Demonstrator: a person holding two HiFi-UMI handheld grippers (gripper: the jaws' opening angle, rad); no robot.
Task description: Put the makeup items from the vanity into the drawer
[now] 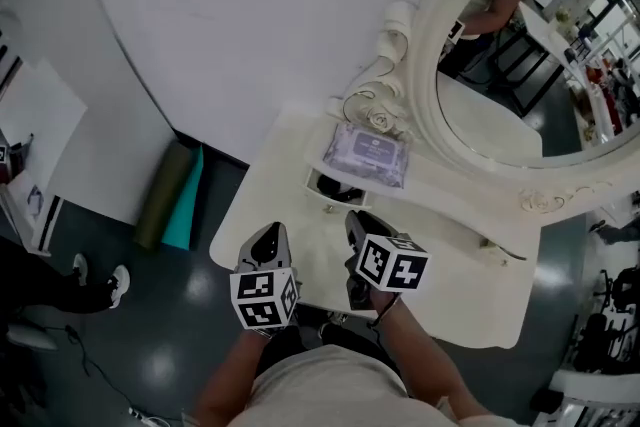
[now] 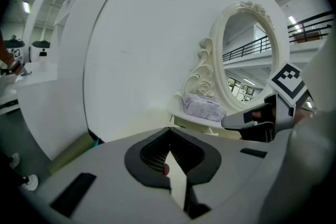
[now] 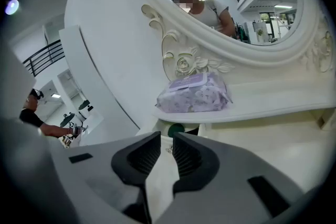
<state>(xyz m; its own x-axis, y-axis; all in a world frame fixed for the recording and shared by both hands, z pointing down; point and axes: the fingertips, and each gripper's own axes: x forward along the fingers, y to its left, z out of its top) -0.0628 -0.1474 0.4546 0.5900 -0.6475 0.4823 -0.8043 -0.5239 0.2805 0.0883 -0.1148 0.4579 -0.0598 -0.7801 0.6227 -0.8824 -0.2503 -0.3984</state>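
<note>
Pack of wipes (image 1: pixel 366 155), label illegible

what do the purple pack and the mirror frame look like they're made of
Purple pack: probably soft plastic film, faintly glossy; it sags and wrinkles, with a flap on top. Mirror frame: cream, satin, with carved-looking roses and scrolls; painted wood or moulded resin, cannot tell which.

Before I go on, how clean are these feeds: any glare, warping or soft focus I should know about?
Head view: wide-angle warp bends the wall edge, and light spots glare on the dark floor. Left gripper view: black corners, mirror bowed. Right gripper view: black corners too, lilac pack sharp, shelf edge curved.
</note>
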